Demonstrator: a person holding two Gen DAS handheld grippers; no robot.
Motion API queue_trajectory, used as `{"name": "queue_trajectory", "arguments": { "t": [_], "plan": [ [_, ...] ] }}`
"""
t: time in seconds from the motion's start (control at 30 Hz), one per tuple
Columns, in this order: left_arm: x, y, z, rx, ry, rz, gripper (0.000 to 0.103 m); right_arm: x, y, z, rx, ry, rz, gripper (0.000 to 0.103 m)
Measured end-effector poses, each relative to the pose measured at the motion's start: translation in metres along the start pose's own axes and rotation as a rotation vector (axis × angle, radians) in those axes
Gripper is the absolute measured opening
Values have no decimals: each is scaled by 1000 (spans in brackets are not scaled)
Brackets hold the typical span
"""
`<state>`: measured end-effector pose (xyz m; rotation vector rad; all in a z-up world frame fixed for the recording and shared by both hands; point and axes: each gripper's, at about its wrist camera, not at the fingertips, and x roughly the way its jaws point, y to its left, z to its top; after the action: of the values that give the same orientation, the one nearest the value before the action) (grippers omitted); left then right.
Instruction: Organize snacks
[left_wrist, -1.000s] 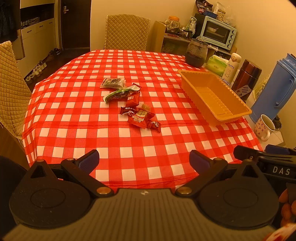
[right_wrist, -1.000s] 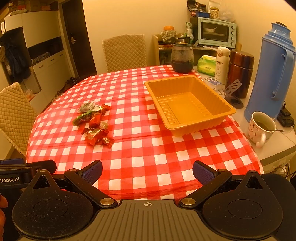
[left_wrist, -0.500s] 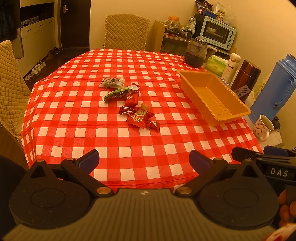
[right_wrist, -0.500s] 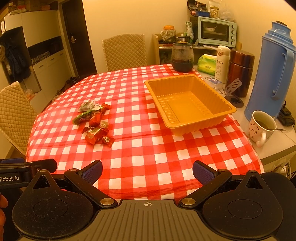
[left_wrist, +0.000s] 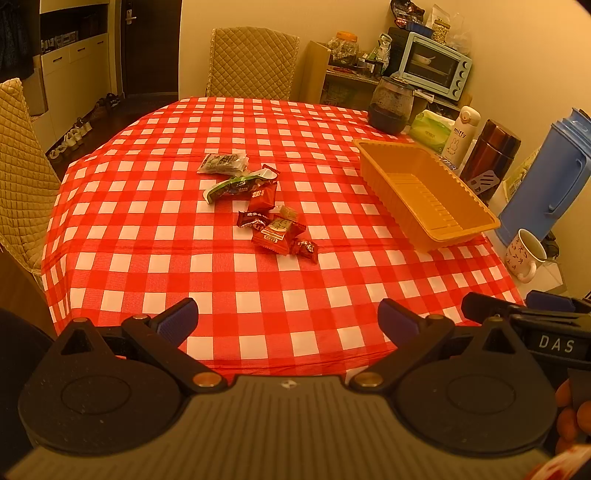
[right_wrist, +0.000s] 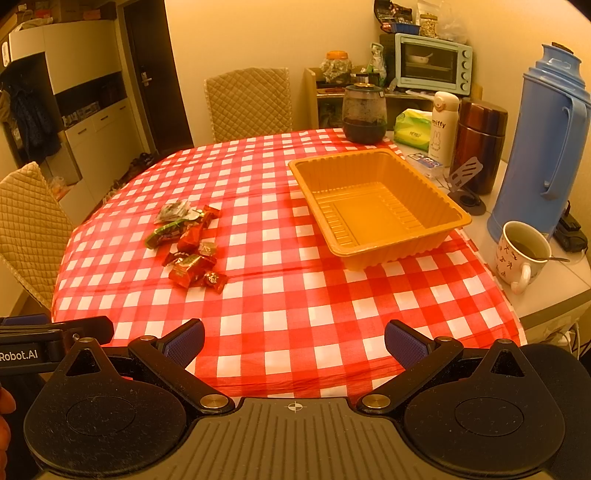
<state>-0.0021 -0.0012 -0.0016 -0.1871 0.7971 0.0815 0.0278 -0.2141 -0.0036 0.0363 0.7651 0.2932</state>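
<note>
A small heap of wrapped snacks (left_wrist: 264, 214) lies mid-table on the red checked cloth, mostly red packets with a green one and a clear bag; it also shows in the right wrist view (right_wrist: 186, 245). An empty orange plastic tray (left_wrist: 424, 192) stands to its right, seen too in the right wrist view (right_wrist: 376, 206). My left gripper (left_wrist: 288, 321) is open and empty over the table's near edge. My right gripper (right_wrist: 294, 341) is open and empty, also at the near edge, right of the left one.
A white mug (right_wrist: 521, 254), a blue thermos (right_wrist: 546, 147), a brown flask (right_wrist: 480, 144), a white bottle (right_wrist: 441, 127) and a dark jar (right_wrist: 364, 112) stand right of and behind the tray. Quilted chairs stand at the far side (left_wrist: 253, 62) and left (left_wrist: 22, 173).
The left wrist view has crept slightly forward toward the table. The right gripper has barely moved. Both stay open.
</note>
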Motion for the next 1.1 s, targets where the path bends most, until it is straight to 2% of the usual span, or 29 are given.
{"name": "queue_trajectory", "arguments": {
  "t": [1.1],
  "plan": [
    [0, 0, 0, -4, 1, -3, 103, 0, 1, 0, -3, -3, -1, 103]
  ]
}}
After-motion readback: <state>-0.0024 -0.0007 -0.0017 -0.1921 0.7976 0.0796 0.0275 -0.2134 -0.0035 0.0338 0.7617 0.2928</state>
